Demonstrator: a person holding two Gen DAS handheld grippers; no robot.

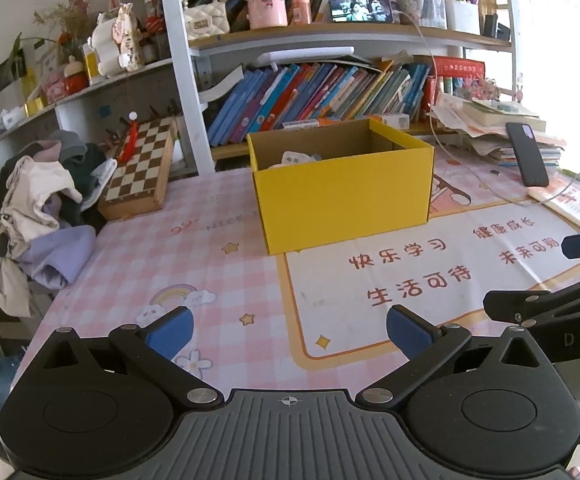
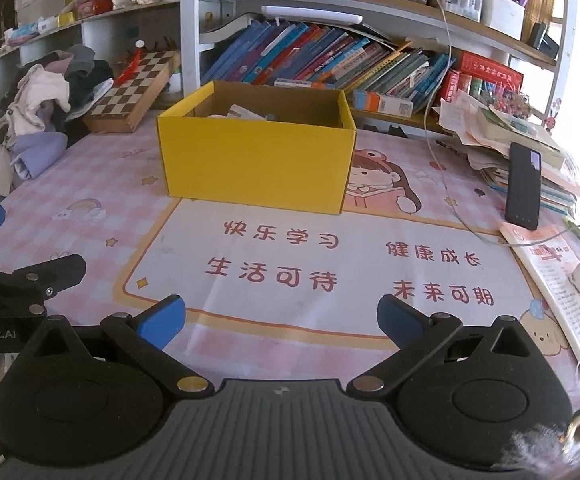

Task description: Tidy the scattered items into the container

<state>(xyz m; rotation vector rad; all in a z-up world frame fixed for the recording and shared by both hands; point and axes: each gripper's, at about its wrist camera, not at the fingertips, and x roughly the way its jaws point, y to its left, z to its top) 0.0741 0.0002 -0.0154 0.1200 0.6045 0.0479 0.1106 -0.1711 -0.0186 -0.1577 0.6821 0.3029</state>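
A yellow cardboard box (image 1: 342,196) stands open on the pink checked table mat (image 1: 169,264); it also shows in the right wrist view (image 2: 255,164). Several items lie inside it, among them a white packet (image 1: 296,158) (image 2: 241,112). My left gripper (image 1: 287,334) is open and empty, held low over the mat in front of the box. My right gripper (image 2: 281,322) is open and empty too, to the right of the left one. Part of the right gripper shows at the right edge of the left wrist view (image 1: 550,304).
A chessboard box (image 1: 139,168) and a pile of clothes (image 1: 37,200) sit at the left. A black phone (image 2: 524,186) leans on a stack of papers at the right, with a white cable (image 2: 446,176) and a booklet (image 2: 558,284). Bookshelves (image 2: 322,60) stand behind the box.
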